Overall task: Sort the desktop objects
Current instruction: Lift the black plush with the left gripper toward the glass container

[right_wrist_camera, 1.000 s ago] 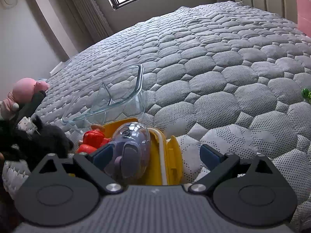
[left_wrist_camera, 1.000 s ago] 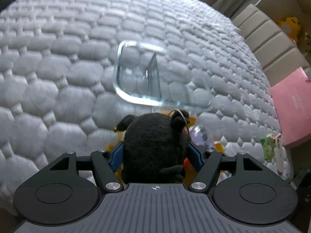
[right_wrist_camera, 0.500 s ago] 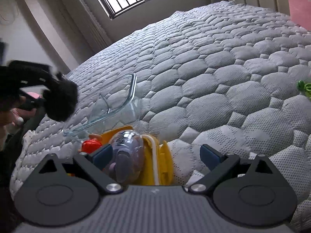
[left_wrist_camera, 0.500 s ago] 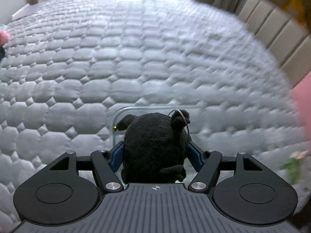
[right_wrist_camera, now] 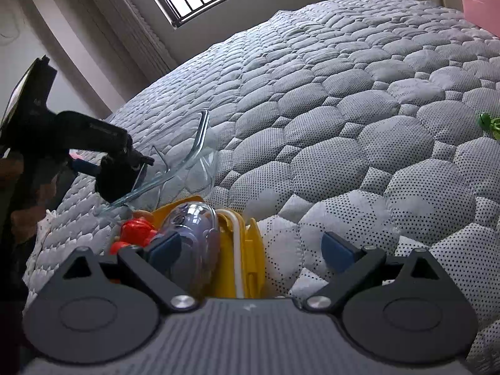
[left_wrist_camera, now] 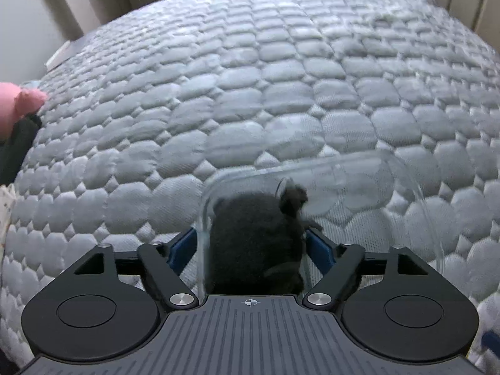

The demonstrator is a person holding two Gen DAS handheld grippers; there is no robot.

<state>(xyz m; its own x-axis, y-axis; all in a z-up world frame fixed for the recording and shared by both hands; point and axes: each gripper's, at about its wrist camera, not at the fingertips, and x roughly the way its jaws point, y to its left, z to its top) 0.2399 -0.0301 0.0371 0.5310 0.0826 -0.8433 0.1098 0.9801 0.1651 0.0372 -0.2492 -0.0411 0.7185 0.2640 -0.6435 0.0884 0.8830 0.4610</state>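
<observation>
Over the glass dish (left_wrist_camera: 368,187) on the quilted bed (left_wrist_camera: 281,78), the left claw (left_wrist_camera: 254,247) now hangs with the black plush (left_wrist_camera: 256,243) between its blue pads (left_wrist_camera: 182,247); a second ago it was short of the dish, with the plush pinched tight. Its jaws have just been opening, and gaps show on both sides of the plush, so the pads no longer press it. The plush's lower part is hidden behind the claw body, and motion blur smears the dish's rim, so whether the plush rests on the glass I cannot tell. The right claw (right_wrist_camera: 250,247) stands wide apart, as before, over a yellow box (right_wrist_camera: 250,250) holding a clear capsule (right_wrist_camera: 193,234) and a red toy (right_wrist_camera: 134,231), beside the dish.
</observation>
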